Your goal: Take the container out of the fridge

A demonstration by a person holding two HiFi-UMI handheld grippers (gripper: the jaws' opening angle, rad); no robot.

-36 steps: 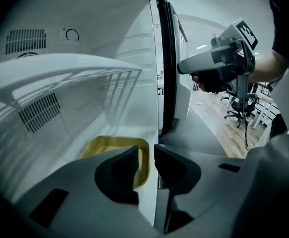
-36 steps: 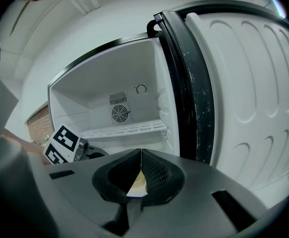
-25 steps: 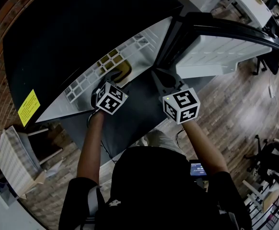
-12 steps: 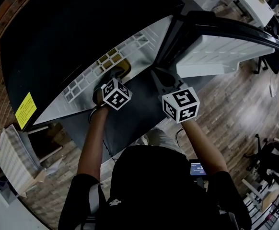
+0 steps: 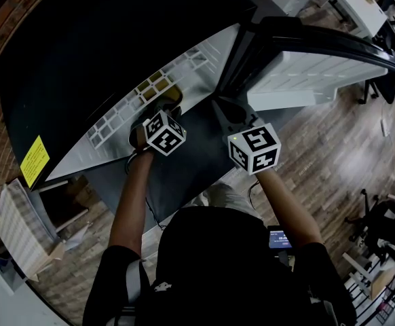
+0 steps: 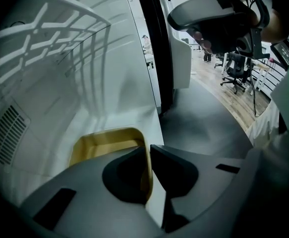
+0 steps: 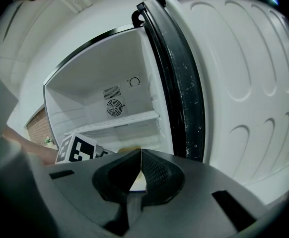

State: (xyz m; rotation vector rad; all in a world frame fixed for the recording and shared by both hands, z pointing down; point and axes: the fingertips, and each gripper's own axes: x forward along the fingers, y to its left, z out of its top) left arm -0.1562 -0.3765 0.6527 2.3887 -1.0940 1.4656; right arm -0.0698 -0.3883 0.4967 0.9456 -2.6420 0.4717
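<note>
Overhead, in the head view, the left gripper (image 5: 166, 111) reaches into the open black fridge (image 5: 102, 39). The yellow container (image 5: 175, 98) sits inside the fridge at the gripper's 12 o'clock. The right gripper (image 5: 221, 109) hangs at its 3 o'clock, and the fridge door (image 5: 306, 73) stands open at 2 o'clock.

In the left gripper view, the jaws have just been closing and now pinch the container's side wall between them.

In the right gripper view, the jaws meet with nothing between them. They point into the fridge, with the white shelf (image 7: 117, 123) at 12 o'clock.
</note>
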